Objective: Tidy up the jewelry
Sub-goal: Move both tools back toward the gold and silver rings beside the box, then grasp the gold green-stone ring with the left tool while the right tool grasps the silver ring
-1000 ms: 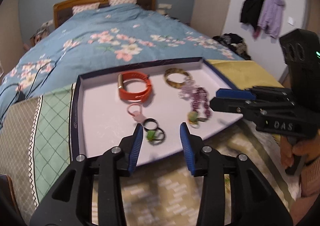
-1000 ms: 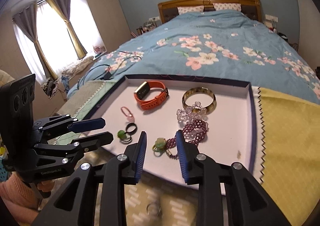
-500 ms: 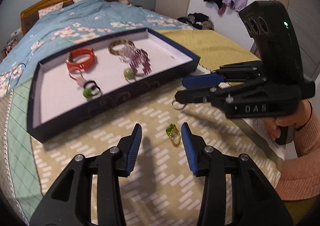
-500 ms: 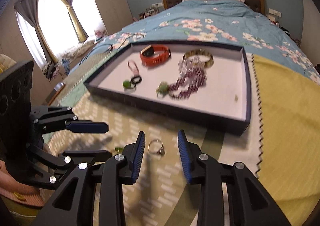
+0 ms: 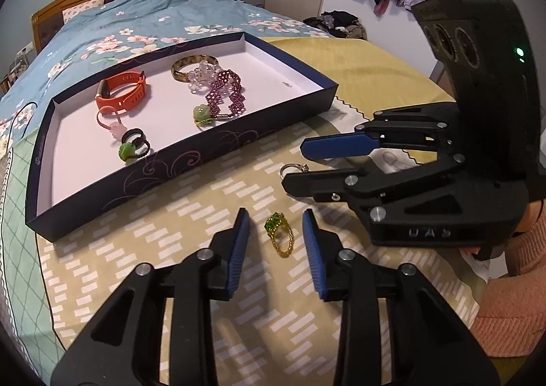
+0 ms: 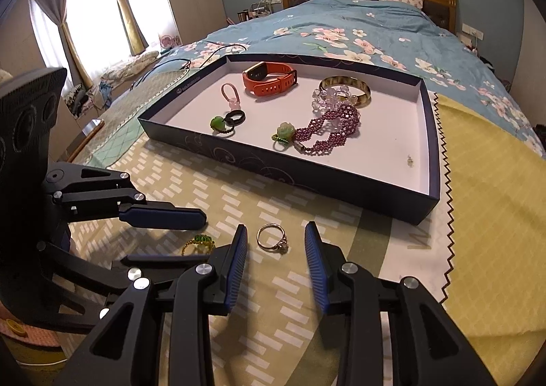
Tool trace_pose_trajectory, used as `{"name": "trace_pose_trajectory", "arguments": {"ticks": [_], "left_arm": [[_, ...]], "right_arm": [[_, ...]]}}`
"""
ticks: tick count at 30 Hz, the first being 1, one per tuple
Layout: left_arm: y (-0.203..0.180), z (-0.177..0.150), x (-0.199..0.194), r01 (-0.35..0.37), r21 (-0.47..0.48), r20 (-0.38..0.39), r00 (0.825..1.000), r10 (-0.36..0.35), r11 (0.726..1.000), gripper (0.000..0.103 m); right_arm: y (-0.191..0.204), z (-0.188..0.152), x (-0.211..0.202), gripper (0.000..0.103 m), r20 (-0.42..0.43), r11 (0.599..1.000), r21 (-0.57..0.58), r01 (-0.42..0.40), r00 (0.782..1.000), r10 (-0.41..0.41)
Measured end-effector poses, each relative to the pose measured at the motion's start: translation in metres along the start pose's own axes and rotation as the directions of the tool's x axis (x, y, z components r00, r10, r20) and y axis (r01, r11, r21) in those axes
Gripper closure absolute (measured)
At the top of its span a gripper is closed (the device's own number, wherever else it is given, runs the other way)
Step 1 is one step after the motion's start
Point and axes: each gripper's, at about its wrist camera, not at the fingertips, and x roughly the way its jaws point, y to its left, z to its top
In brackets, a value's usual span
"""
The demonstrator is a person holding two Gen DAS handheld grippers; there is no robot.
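A gold ring with a green stone [image 5: 279,234] lies on the beige patterned cloth between the blue pads of my left gripper [image 5: 275,215]. Its jaws are closing, and the pads do not touch the ring. A silver ring [image 6: 272,238] lies between the pads of my right gripper [image 6: 275,227], which stands open around it without contact. Beyond both sits a dark blue tray [image 6: 307,177] with a white floor. It holds an orange watch band [image 6: 269,79], a gold bangle [image 6: 344,89], a purple bead bracelet [image 6: 327,133] and several small pieces.
The two grippers sit close together, their fingers [image 5: 341,147] nearly crossing. A yellow cloth [image 6: 494,215] lies to the right of the tray. A bed with a blue floral cover [image 6: 341,20] stretches behind it. A pink sleeve [image 5: 505,317] is at the lower right.
Both grippers have drawn back from over the tray and sunk to the cloth in front of it, each now straddling a ring. The left jaws have narrowed a little.
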Motion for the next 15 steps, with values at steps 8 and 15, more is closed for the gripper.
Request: {"name": "trace_pose_trajectory", "arguments": {"ticks": [8,15], "left_arm": [[0.006,0.0,-0.001,-0.019,-0.029,0.003,1.0,0.019,0.999,0.091],[0.015,-0.004,-0.008,-0.027,-0.077,0.019,0.999,0.029,0.997,0.091]], "right_arm": [[0.009,0.0,0.001,0.078,-0.007,0.998,-0.049,0.028,1.0,-0.029],[0.005,-0.001,-0.001,0.092,-0.004,0.999,-0.032,0.019,1.0,-0.019]]}}
